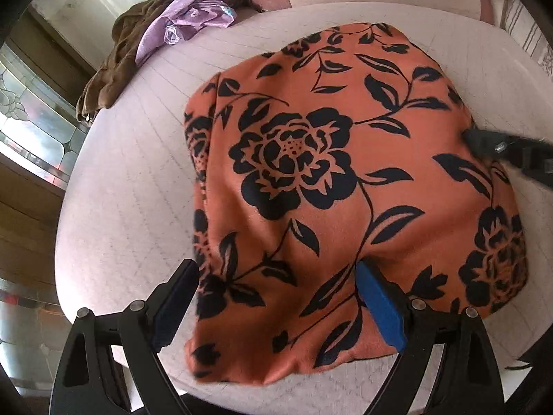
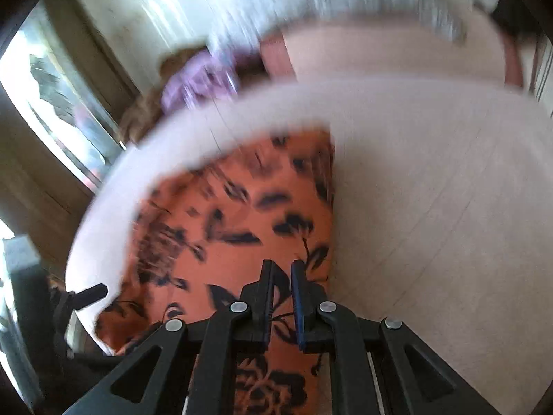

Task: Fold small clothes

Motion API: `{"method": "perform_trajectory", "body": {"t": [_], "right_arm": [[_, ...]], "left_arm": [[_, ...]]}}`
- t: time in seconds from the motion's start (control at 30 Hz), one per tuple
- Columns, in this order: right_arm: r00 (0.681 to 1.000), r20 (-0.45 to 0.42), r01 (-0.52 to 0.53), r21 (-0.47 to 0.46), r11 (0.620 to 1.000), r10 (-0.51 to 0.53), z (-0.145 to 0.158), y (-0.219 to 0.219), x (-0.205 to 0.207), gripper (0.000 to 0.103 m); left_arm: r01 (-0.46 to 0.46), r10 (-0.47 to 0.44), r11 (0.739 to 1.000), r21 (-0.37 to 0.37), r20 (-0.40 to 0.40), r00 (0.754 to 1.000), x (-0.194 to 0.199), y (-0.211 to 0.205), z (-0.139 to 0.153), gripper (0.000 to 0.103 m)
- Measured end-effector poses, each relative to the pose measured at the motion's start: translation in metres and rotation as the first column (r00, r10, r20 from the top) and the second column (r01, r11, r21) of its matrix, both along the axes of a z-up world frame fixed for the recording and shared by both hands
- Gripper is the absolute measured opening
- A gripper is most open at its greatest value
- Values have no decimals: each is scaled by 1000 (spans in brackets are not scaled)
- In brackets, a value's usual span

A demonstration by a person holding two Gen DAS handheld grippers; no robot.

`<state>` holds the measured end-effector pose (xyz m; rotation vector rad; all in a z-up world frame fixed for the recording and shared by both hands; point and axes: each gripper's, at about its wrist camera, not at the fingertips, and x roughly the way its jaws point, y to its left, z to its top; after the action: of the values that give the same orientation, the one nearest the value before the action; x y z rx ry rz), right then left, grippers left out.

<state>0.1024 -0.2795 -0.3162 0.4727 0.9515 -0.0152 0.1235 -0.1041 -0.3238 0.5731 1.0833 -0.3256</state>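
Note:
An orange garment with black flowers (image 1: 311, 173) lies folded on the pale round table (image 1: 131, 190). My left gripper (image 1: 276, 276) is open, its fingers wide apart over the garment's near edge, the cloth lying between them. In the right wrist view, which is blurred by motion, the same garment (image 2: 224, 228) lies on the table's left part. My right gripper (image 2: 281, 269) hangs above its right edge with the fingers a narrow gap apart and nothing between them. The right gripper also shows at the right edge of the left wrist view (image 1: 497, 148).
A brown garment (image 1: 114, 65) and a purple flowered one (image 1: 193, 17) lie heaped at the table's far left edge. A grey cloth (image 2: 345, 3) lies beyond the table. A window (image 1: 31, 131) is at the left. Bare tabletop (image 2: 432, 207) lies right of the orange garment.

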Motion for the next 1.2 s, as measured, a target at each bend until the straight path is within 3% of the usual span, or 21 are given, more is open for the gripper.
{"method": "perform_trajectory", "body": {"t": [0.03, 0.17, 0.3, 0.4, 0.5, 0.57, 0.67, 0.7, 0.8, 0.87, 1.0, 1.1, 1.2], "right_arm": [[999, -34, -3, 10, 1000, 3, -9, 1, 6, 13], [1000, -17, -2, -11, 1000, 2, -8, 1, 6, 13], [1000, -16, -26, -13, 1000, 26, 12, -4, 0, 13], [1000, 12, 11, -24, 1000, -10, 34, -17, 12, 13], [999, 14, 39, -31, 999, -38, 44, -24, 40, 13], [998, -24, 55, -44, 998, -56, 38, -26, 63, 13], [986, -157, 46, -45, 998, -53, 3, -23, 91, 13], [983, -173, 51, -35, 998, -56, -8, -21, 95, 13], [988, -144, 52, -71, 996, -61, -3, -15, 93, 13], [989, -137, 35, -98, 995, -48, 8, -9, 93, 15], [998, -40, -48, -78, 996, 45, 44, 12, 95, 15], [991, -3, -133, -47, 990, 133, 56, 35, 109, 15], [974, -71, -219, -55, 974, 215, 43, 63, 127, 15]], "left_arm": [[5, -5, 1000, 1, -7, 1000, 1, -1, 0, 92], [34, -34, 999, -10, -21, 999, 4, 3, 13, 92], [14, -15, 992, -122, -9, 1000, 11, 10, 43, 92], [34, -33, 994, -108, 11, 999, 19, 2, 49, 92], [51, -51, 997, -59, 2, 999, 28, -10, 36, 92], [45, -47, 998, -42, -35, 998, 30, -16, 19, 92], [46, -47, 997, -55, -15, 999, 28, -20, 13, 92], [51, -52, 997, -56, -18, 998, 28, -20, 14, 92], [55, -57, 995, -83, -27, 998, 23, -12, 24, 92], [46, -46, 992, -121, 5, 999, 17, 4, 34, 92], [4, 0, 984, -176, 22, 1000, 18, 40, 45, 92], [-4, 8, 987, -160, 26, 1000, 18, 50, 38, 92], [-12, 8, 994, -107, -36, 999, 19, 48, 12, 92]]}}
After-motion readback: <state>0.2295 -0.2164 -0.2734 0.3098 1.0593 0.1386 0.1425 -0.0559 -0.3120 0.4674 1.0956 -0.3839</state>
